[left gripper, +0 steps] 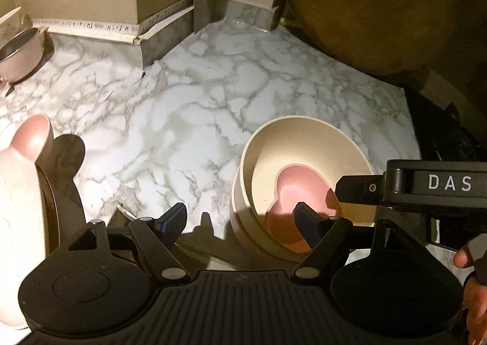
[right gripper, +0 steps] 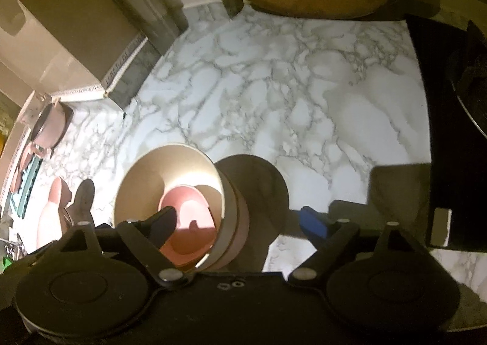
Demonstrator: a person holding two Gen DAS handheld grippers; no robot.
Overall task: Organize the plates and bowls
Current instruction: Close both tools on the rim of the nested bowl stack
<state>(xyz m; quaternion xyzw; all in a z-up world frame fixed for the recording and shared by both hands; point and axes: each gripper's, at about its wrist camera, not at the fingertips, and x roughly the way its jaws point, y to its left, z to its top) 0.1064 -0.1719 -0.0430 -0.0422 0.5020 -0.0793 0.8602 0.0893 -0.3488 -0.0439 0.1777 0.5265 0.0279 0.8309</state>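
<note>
Both tongs spread, pinching nothing. Left tongs (left gripper: 240, 218) and right tongs (right gripper: 243, 220) straddle stack rim (right gripper: 170, 180), lower centre. Judgement: seat pads on cream wall before pinching; keep pink dish (left gripper: 299, 189) level.

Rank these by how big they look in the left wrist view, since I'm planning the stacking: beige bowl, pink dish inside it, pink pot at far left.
1. beige bowl
2. pink dish, partly hidden
3. pink pot, farther from the camera, so its real size is unsure
</note>
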